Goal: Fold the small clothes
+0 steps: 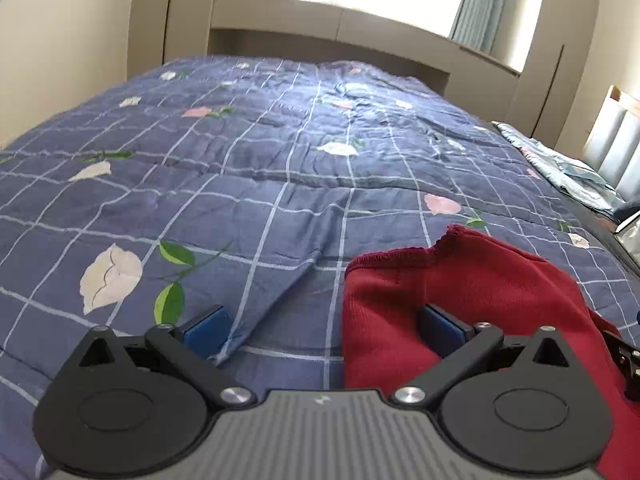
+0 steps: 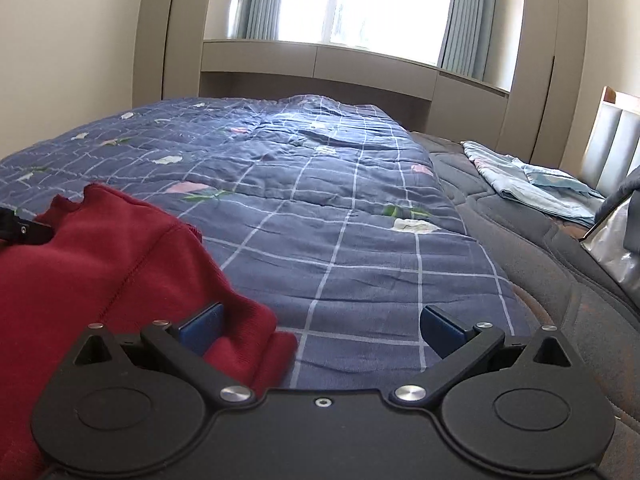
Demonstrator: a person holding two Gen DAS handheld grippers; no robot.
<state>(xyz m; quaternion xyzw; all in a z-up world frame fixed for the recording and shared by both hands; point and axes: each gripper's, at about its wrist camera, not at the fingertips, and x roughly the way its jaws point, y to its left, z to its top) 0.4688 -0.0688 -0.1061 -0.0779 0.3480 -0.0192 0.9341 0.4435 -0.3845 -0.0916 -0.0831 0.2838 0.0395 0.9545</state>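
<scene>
The red knit garment (image 1: 472,300) lies rumpled and unfolded on the bed's blue quilt (image 1: 240,184), between the left tool (image 1: 324,326) and right tool (image 2: 320,326), both spread wide, holding nothing; folding seems barely begun.

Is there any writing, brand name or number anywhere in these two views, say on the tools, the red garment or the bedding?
No readable words or numbers in either view.
Left hand-held gripper: only a tiny pale mark on its grey ribbed body, a symbol rather than letters, too small to make out.
Right hand-held gripper: plain black, no label.
Red garment: no tag or print showing.
Blue quilt: only grid lines and flower shapes.
</scene>
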